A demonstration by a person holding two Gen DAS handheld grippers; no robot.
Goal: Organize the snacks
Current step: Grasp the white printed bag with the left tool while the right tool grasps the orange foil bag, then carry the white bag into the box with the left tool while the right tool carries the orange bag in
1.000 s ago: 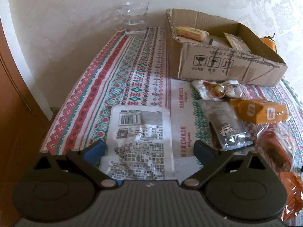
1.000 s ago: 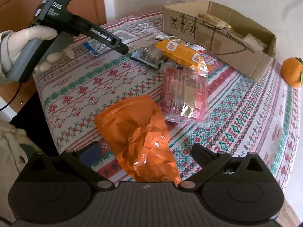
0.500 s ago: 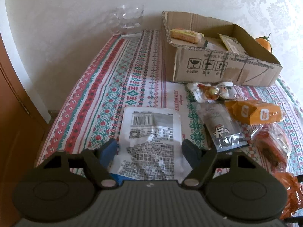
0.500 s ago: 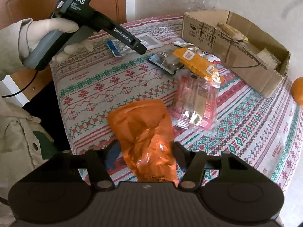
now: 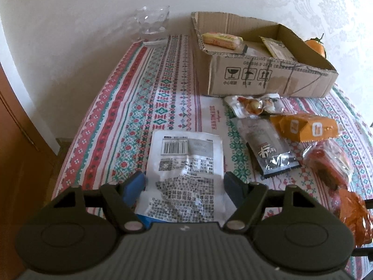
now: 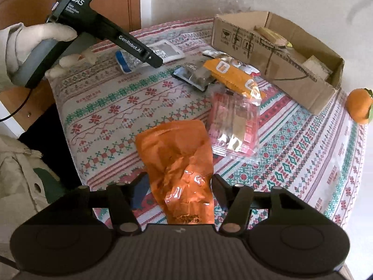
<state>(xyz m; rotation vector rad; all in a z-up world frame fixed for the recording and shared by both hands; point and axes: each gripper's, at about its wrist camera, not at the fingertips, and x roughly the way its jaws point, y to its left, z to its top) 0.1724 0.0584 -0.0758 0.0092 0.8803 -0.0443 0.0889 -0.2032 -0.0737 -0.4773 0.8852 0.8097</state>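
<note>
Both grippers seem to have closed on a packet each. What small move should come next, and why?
Probably lift both packets clear of the tablecloth. The left gripper pinches the white packet, the right gripper the orange bag, and the cardboard box sits open beyond them.

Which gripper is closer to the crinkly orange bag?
The right one. The right gripper has its jaws on either side of the orange bag, pressing it. The left gripper is further off, clamped on the white packet across the table.
</note>
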